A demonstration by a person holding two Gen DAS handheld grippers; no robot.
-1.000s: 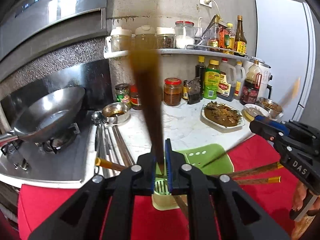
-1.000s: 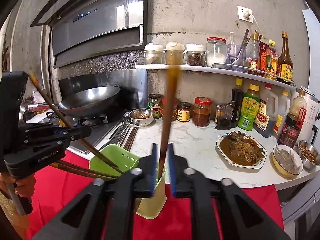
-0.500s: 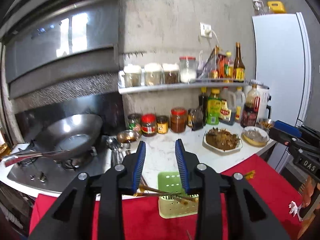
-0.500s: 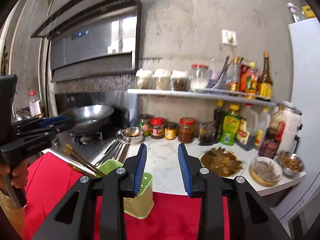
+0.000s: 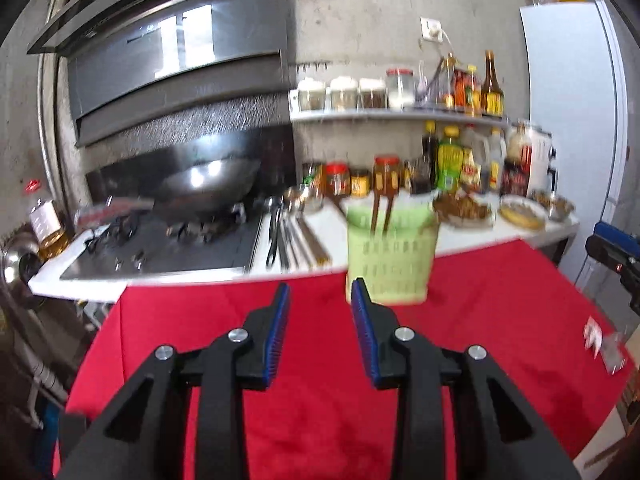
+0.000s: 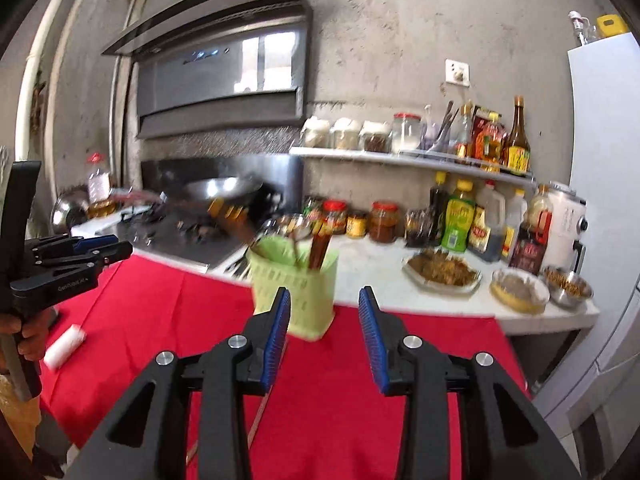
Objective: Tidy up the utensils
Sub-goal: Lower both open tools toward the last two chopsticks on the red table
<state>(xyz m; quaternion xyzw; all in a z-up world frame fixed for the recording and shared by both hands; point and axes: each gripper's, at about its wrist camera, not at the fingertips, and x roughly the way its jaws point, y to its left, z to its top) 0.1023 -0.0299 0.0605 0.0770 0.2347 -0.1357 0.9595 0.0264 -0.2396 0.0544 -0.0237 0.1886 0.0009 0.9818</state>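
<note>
We see the utensil holder (image 5: pixel 390 256) at frame centre on the tablecloth (image 5: pixel 312 360), chopsticks (image 5: pixel 381 210) standing in it, the wok (image 5: pixel 208 184) at its upper left, the bottles (image 5: pixel 460 160) at its upper right.

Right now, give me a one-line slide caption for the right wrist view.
Open right gripper over the red cloth, facing a green holder with chopsticks standing in it.

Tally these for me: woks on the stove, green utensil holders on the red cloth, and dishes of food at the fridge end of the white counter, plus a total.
Wok: 1
Green utensil holder: 1
Dishes of food: 3 (plate, yellow bowl, steel bowl)
Total: 5
</note>
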